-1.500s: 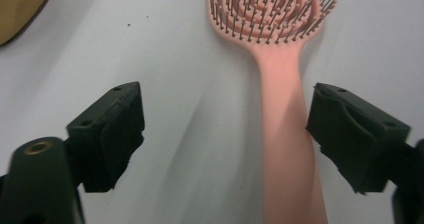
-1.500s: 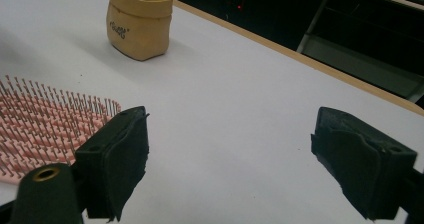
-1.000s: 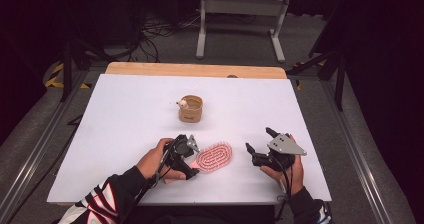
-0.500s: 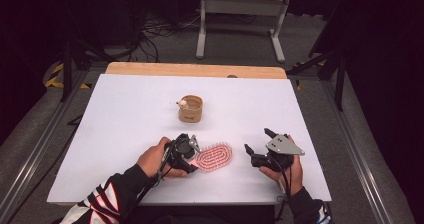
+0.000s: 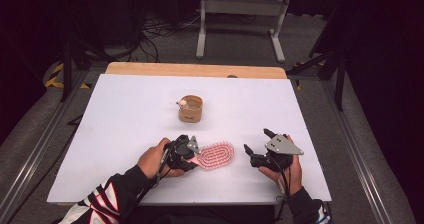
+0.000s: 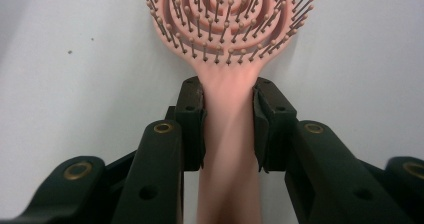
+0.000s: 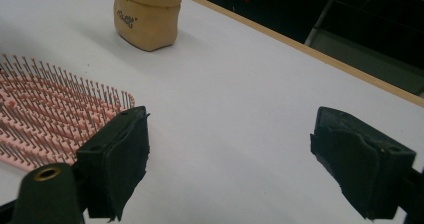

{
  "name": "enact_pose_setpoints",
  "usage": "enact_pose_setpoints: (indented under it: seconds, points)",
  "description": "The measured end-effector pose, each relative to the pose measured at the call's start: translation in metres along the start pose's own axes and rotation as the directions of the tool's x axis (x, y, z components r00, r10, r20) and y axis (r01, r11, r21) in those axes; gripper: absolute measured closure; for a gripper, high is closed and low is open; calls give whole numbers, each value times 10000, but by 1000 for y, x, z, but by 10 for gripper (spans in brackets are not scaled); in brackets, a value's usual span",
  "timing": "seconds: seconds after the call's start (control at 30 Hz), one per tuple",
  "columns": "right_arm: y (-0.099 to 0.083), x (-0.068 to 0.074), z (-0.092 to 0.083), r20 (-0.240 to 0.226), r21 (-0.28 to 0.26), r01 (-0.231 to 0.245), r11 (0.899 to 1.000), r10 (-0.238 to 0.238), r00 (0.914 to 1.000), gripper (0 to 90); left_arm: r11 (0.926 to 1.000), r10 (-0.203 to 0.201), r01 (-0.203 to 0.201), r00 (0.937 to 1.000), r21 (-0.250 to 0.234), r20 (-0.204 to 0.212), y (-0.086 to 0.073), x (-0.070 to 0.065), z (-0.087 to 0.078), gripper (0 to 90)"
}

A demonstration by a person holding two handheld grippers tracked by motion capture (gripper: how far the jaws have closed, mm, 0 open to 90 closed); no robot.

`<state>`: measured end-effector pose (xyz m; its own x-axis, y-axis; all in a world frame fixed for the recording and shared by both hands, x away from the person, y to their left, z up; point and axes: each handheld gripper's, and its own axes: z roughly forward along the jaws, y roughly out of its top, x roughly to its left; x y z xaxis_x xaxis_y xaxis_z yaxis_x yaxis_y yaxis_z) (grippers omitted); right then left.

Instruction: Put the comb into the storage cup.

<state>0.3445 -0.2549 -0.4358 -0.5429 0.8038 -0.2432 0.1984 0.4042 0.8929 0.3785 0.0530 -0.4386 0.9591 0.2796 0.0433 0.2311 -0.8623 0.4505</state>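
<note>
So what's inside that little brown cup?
Something small and pale pokes up at the rim of the brown cup, on its left side. The rest of the inside is hidden by its walls, so I cannot tell what else is in there.

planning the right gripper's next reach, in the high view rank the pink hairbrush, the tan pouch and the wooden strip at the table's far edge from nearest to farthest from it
From the right gripper:
1. Pink hairbrush, on the table just to its left.
2. Tan pouch, farther up the table and to the left.
3. Wooden strip, along the far edge.
</note>
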Motion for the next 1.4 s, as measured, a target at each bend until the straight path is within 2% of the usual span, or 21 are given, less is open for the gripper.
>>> enact_pose_setpoints:
  seconds: [0.17, 0.37, 0.5, 0.57, 0.63, 0.67, 0.7, 0.77, 0.97, 1.0, 1.1, 1.17, 1.23, 1.33, 1.4]
  points:
    - [0, -1, -1, 66, -57, -33, 10000, 33, 10000, 160, 9988, -183, 174, 9996, -448, -213, -3, 2, -1, 698]
    - [0, -2, -2, 86, -89, -48, 9999, 48, 10000, 160, 9963, -141, 91, 9982, -858, -581, -6, 0, -5, 699]
    - [0, -3, -2, 89, -98, -56, 9999, 57, 9999, 160, 9920, -150, 4, 9933, -1262, -1149, -8, -3, -8, 699]
    - [0, -3, -2, 101, -87, -89, 9999, 90, 9999, 160, 9904, -96, -68, 9930, -1382, -1179, -9, -2, -10, 699]
    - [-1, -3, -2, 105, -98, -109, 9999, 110, 9999, 159, 9867, -141, -102, 9889, -1624, -1479, -10, -3, -12, 700]
    - [-1, -3, -2, 116, -107, -109, 9999, 111, 9999, 159, 9867, -137, -107, 9888, -1619, -1485, -11, -3, -13, 700]
    - [-1, -4, -2, 122, -130, -127, 9998, 129, 9998, 159, 9841, -212, -94, 9853, -1776, -1695, -11, -3, -13, 700]
    - [0, -4, -2, 117, -146, -116, 9998, 118, 9999, 159, 9831, -250, -76, 9842, -1829, -1754, -12, -3, -15, 700]
    - [0, -3, -3, 171, -231, -155, 9996, 159, 9997, 153, 9715, -382, -130, 9769, -2367, -2103, -16, -2, -24, 700]
    - [1, -3, -3, 162, -273, -181, 9995, 186, 9997, 153, 9687, -488, -89, 9730, -2479, -2257, -17, -2, -25, 700]
    - [2, -2, -3, 144, -371, -258, 9990, 264, 9995, 145, 9620, -563, -116, 9692, -2729, -2398, -19, -1, -29, 699]
    - [3, -1, -3, 75, -442, -318, 9985, 322, 9995, 139, 9580, -770, 18, 9649, -2869, -2510, -20, -2, -31, 699]
    - [3, -1, -3, -21, -516, -386, 9979, 386, 9993, 126, 9514, -819, -4, 9636, -3078, -2544, -20, -1, -32, 699]
    - [5, 1, -4, -157, -700, -570, 9959, 560, 9983, 114, 9426, -975, -6, 9559, -3341, -2770, -22, -2, -35, 700]
    - [7, 1, -5, -242, -905, -661, 9937, 642, 9976, 106, 9359, -1028, -39, 9534, -3522, -2836, -22, -1, -37, 699]
